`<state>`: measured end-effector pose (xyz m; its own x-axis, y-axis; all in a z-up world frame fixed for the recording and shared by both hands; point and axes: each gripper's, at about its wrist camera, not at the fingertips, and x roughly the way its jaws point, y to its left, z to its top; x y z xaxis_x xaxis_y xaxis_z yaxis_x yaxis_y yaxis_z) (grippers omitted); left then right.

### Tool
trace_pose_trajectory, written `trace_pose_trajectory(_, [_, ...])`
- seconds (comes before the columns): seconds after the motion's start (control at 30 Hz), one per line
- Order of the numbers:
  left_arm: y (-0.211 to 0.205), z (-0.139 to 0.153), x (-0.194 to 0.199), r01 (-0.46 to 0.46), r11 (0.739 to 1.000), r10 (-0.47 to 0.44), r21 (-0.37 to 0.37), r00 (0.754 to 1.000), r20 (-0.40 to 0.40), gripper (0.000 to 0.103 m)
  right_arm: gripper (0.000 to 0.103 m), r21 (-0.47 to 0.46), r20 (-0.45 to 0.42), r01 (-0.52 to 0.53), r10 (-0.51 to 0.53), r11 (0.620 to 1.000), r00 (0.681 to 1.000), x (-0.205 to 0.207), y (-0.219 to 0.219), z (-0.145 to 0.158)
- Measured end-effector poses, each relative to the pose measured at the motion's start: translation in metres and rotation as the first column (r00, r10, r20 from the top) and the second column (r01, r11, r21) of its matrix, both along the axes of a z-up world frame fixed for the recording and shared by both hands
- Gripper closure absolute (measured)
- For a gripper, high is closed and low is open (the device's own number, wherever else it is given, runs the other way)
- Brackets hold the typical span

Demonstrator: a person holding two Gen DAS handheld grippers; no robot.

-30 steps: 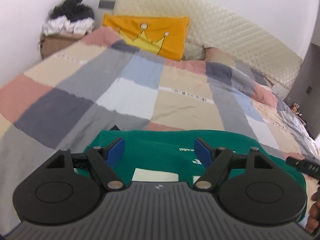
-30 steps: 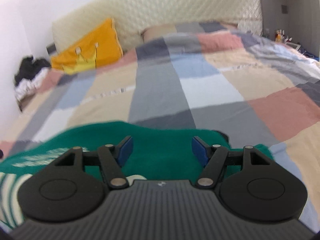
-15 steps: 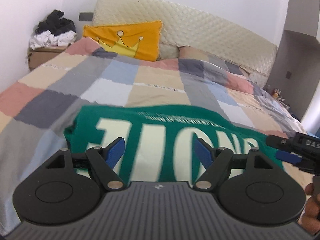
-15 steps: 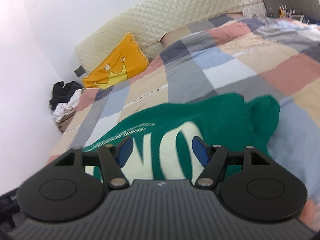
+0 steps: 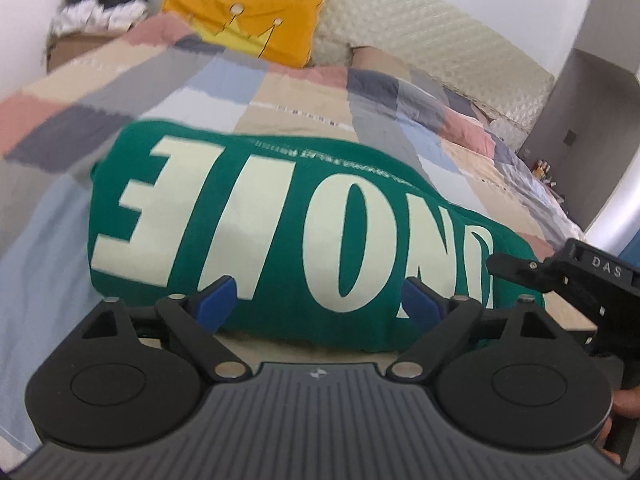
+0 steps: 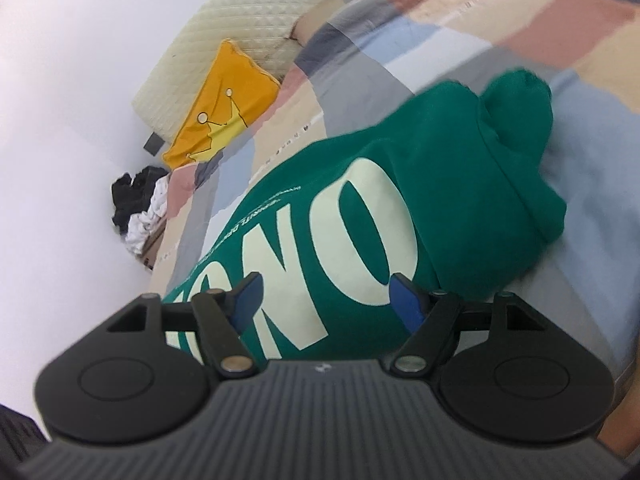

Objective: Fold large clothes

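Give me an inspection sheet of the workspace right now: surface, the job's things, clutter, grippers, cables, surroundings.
Surface: bed with a patchwork quilt in pink, grey, blue and beige.
Job's things: green sweatshirt with large cream letters, lying folded on the quilt; a bunched green part sticks out at its far end in the right wrist view.
Clutter: orange crown cushion at the headboard; pile of black and white clothes beside the bed.
Grippers: left gripper and right gripper both with jaws opening, the sweatshirt's near edge in front of them, nothing pinched.
Cables: nothing seen.
Surroundings: quilted cream headboard, white wall.
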<state>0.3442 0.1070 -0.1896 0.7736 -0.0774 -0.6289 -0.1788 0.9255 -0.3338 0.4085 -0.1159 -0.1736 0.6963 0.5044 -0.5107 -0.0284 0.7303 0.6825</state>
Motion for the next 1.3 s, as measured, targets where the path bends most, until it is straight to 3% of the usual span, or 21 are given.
trace_pose_trajectory(0.17, [0.022, -0.015, 0.009, -0.052, 0.984, 0.044, -0.168, 0.998, -0.046, 0.008, 0.030, 0.098, -0.075, -0.002, 0.009, 0.995, 0.997, 0.001, -0.001, -0.015])
trace_pose_trajectory(0.27, [0.041, -0.029, 0.011, -0.121, 0.947, 0.104, -0.298, 0.992, -0.073, 0.008, 0.030, 0.120, -0.098, -0.003, 0.014, 0.993, 0.995, 0.001, 0.000, -0.019])
trace_pose_trajectory(0.33, [0.056, -0.039, 0.012, -0.168, 0.908, 0.139, -0.384, 0.985, -0.104, 0.008, 0.029, 0.136, -0.112, -0.001, 0.016, 0.991, 0.994, 0.001, 0.001, -0.022])
trace_pose_trajectory(0.47, [0.080, -0.062, 0.013, -0.241, 0.809, 0.180, -0.537, 0.970, -0.164, 0.008, 0.029, 0.173, -0.141, -0.003, 0.028, 0.985, 0.990, 0.002, 0.002, -0.029])
trace_pose_trajectory(0.67, [0.106, -0.098, 0.016, -0.321, 0.598, 0.229, -0.734, 0.946, -0.227, 0.008, 0.029, 0.245, -0.185, -0.017, 0.064, 0.969, 0.981, 0.001, 0.008, -0.040])
trace_pose_trajectory(0.77, [0.112, -0.110, 0.018, -0.339, 0.519, 0.256, -0.784, 0.938, -0.236, 0.008, 0.027, 0.275, -0.211, -0.008, 0.069, 0.961, 0.975, 0.002, 0.012, -0.047])
trace_pose_trajectory(0.9, [0.120, -0.124, 0.016, -0.397, 0.406, 0.339, -0.823, 0.902, -0.268, 0.008, 0.021, 0.338, -0.235, -0.018, 0.102, 0.941, 0.967, 0.004, 0.019, -0.053])
trace_pose_trajectory(1.0, [0.126, -0.126, 0.013, -0.420, 0.378, 0.397, -0.825, 0.879, -0.265, 0.009, 0.016, 0.369, -0.234, -0.029, 0.123, 0.929, 0.964, 0.003, 0.023, -0.056])
trace_pose_trajectory(1.07, [0.133, -0.126, 0.012, -0.439, 0.360, 0.440, -0.823, 0.858, -0.266, 0.016, 0.010, 0.386, -0.241, -0.037, 0.139, 0.922, 0.961, 0.004, 0.026, -0.058])
trace_pose_trajectory(1.1, [0.136, -0.125, 0.013, -0.443, 0.366, 0.451, -0.819, 0.854, -0.260, 0.018, 0.006, 0.402, -0.238, -0.044, 0.151, 0.915, 0.959, 0.005, 0.028, -0.060])
trace_pose_trajectory(1.2, [0.137, -0.117, 0.020, -0.437, 0.422, 0.461, -0.795, 0.858, -0.227, 0.035, 0.007, 0.423, -0.235, -0.055, 0.168, 0.905, 0.957, 0.005, 0.034, -0.063])
trace_pose_trajectory(1.3, [0.139, -0.111, 0.023, -0.423, 0.442, 0.463, -0.791, 0.863, -0.202, 0.044, 0.007, 0.425, -0.238, -0.052, 0.168, 0.904, 0.957, 0.006, 0.037, -0.067])
